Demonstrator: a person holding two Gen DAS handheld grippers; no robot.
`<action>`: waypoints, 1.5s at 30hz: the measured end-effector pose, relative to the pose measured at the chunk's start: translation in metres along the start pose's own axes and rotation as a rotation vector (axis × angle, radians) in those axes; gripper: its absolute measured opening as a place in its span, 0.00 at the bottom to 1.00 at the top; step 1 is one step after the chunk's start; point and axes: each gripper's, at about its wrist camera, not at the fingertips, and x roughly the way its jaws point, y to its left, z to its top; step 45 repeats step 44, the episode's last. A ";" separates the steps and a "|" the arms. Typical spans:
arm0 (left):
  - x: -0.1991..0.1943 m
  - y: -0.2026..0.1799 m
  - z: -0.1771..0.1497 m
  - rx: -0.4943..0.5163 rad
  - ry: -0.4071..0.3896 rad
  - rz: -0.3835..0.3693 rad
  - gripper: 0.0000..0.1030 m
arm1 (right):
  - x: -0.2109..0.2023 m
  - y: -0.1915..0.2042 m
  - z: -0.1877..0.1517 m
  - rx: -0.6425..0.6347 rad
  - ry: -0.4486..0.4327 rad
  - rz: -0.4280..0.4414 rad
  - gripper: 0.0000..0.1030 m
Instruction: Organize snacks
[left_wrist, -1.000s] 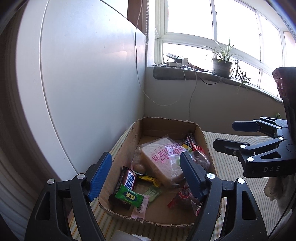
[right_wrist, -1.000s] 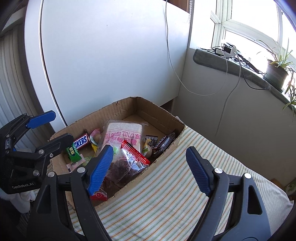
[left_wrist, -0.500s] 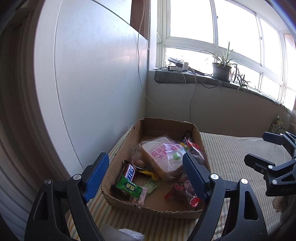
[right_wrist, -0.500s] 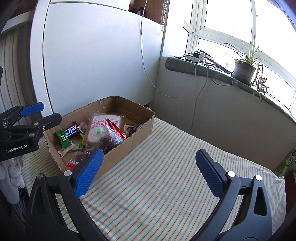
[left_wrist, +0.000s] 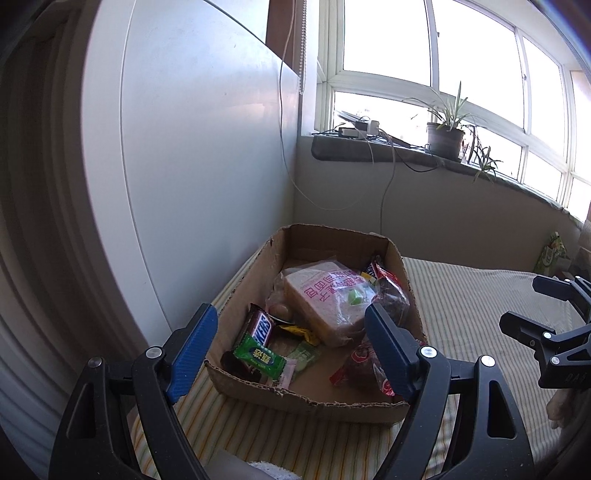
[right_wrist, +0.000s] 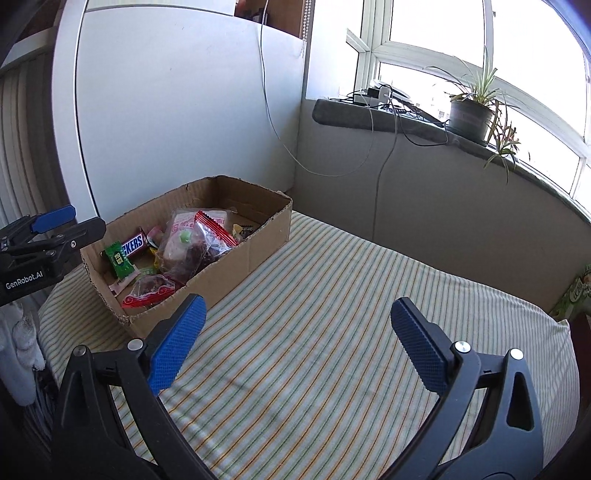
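On the striped cloth (right_wrist: 332, 332), at ten o'clock in the right wrist view: cardboard box (right_wrist: 255, 243), snacks all inside. Best kept clear, left gripper (left_wrist: 291, 347) and right gripper (right_wrist: 295, 339) both spread wide, empty. Shown only leftward: bread bag (left_wrist: 325, 299) beside green candy (left_wrist: 258, 356).

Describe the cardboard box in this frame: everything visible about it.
The cardboard box is a shallow, open-topped tray of brown corrugated card with ragged, torn-looking rims. It sits flat on the striped cloth, near the white panel. Inside lie packaged snacks in a loose heap: a bagged bread slice, a Snickers bar, a green packet and red-trimmed clear packets. Neither gripper touches it.
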 end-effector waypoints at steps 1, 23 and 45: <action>0.000 0.000 0.000 0.001 0.001 0.001 0.80 | 0.000 0.001 0.000 -0.003 0.001 0.000 0.99; -0.003 -0.002 -0.002 0.004 -0.010 0.013 0.80 | 0.000 0.001 -0.009 -0.001 0.015 -0.007 0.99; -0.005 -0.005 -0.003 0.015 -0.021 0.031 0.80 | -0.002 -0.009 -0.015 0.018 0.027 -0.019 0.99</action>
